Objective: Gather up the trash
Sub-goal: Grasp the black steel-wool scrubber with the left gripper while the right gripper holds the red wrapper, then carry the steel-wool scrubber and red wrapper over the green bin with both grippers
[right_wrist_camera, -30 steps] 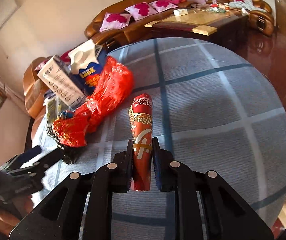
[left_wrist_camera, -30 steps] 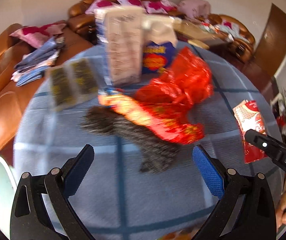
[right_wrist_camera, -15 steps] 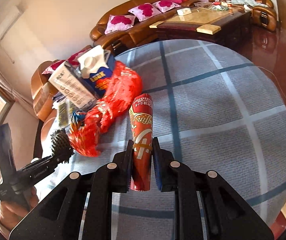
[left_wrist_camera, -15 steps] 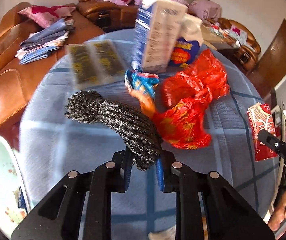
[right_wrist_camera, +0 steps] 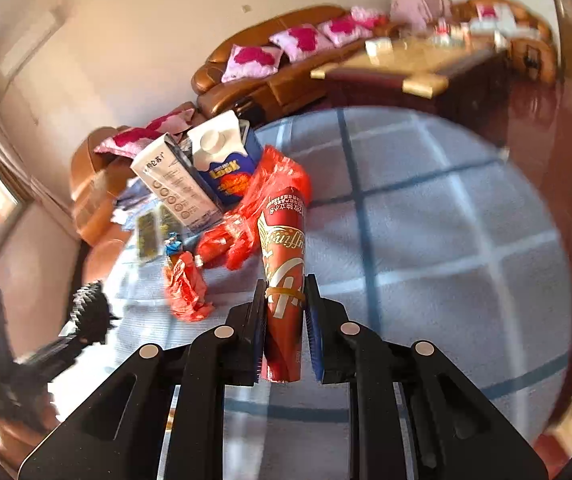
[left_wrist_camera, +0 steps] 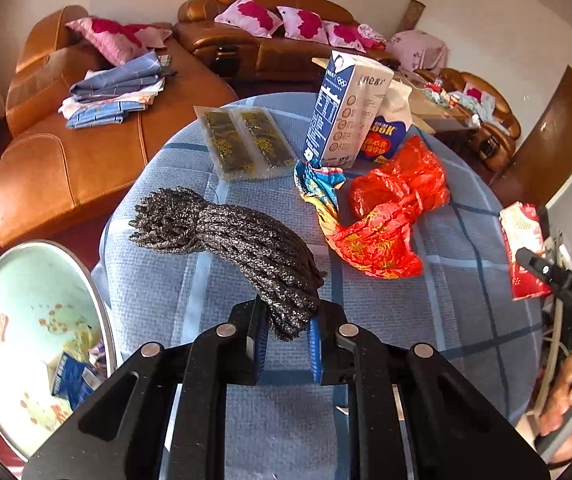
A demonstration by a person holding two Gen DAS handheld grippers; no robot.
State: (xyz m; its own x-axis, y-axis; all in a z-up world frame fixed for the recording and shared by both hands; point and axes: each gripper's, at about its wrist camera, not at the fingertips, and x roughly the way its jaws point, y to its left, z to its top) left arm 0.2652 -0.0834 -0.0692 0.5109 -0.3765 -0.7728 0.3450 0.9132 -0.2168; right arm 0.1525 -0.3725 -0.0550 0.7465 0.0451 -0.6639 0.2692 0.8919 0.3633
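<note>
Lifted since earlier, our left hand-held gripper (left_wrist_camera: 286,344) was closing on black rope (left_wrist_camera: 229,240); right hand-held gripper (right_wrist_camera: 285,344) clamped a red cone wrapper (right_wrist_camera: 283,264); blue carton (left_wrist_camera: 382,140) read "Look".

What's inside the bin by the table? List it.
In the bin: a blue carton and pale scraps against its liner. Its near part is cut off by the picture's edge, so any contents there are unseen.

On the bench (left_wrist_camera: 466,320), two cartons (left_wrist_camera: 350,120) stand at upper centre, flat packets (left_wrist_camera: 245,144) left of them, crumpled wrappers (left_wrist_camera: 386,216) in front. A bin (left_wrist_camera: 97,280) sits lower left, the sofa (left_wrist_camera: 85,152) behind.
</note>
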